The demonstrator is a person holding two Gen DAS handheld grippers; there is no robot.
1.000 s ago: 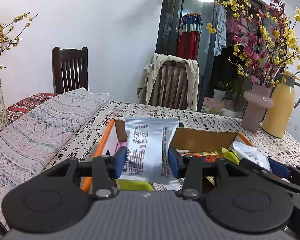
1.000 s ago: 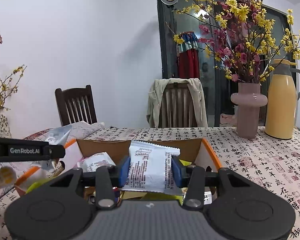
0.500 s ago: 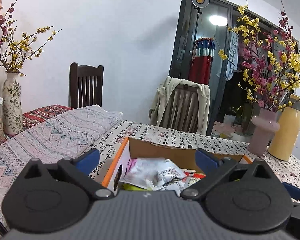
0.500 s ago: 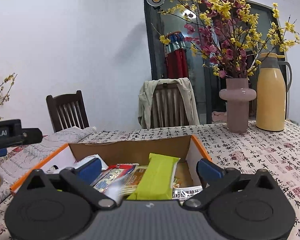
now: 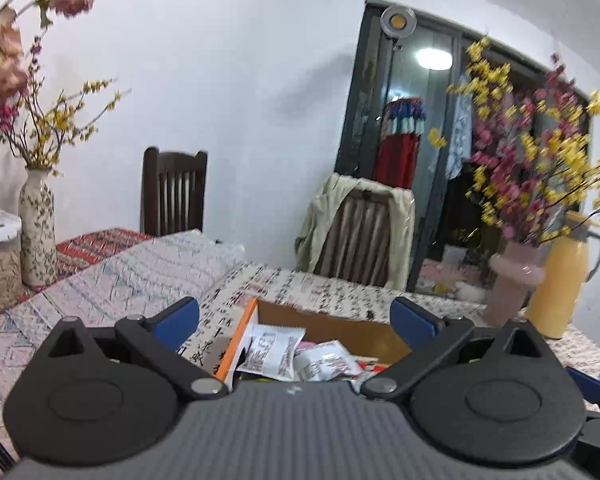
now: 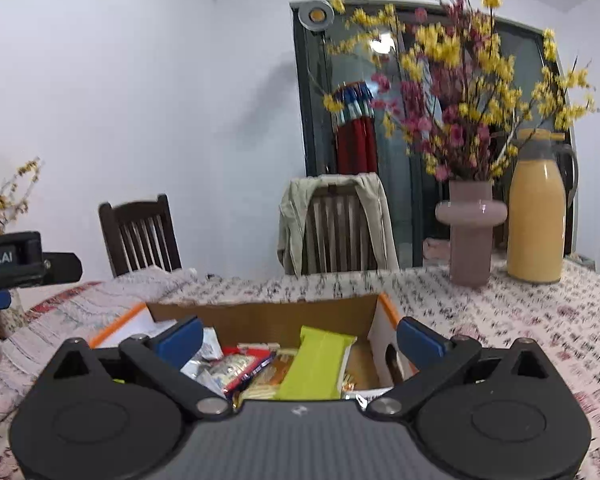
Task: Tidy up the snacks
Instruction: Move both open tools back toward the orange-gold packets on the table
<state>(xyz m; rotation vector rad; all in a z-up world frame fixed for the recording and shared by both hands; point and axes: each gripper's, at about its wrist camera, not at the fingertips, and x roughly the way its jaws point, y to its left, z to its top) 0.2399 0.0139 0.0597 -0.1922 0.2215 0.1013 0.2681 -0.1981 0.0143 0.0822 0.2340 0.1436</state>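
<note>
Standing spread to full width, the blue pads [image 5: 176,320] of the left gripper [image 5: 296,318] grasp nothing; its jaws have just been opening. The right gripper [image 6: 300,334] shows the same state: jaws released wide, having just been opening, with only air between the pads [image 6: 182,334].

Both grippers sit above the near edge of an open cardboard box [image 6: 268,314] with orange rims. Every snack is inside this box.

Contents on the left-hand side: a white packet [image 5: 274,350] with printed text lying tilted against the orange wall, and a second crumpled white packet [image 5: 328,362] just beside it.

Contents on the right-hand side: a green packet [image 6: 318,362] lying lengthwise, a red-edged packet [image 6: 246,366] touching its left side, and silvery packets [image 6: 204,360] further left.

The box rests on a table [image 6: 500,316] covered with a cloth printed in black characters. A pink vase [image 6: 470,232] with flowering branches and a yellow flask [image 6: 536,220] stand well behind it.
</note>
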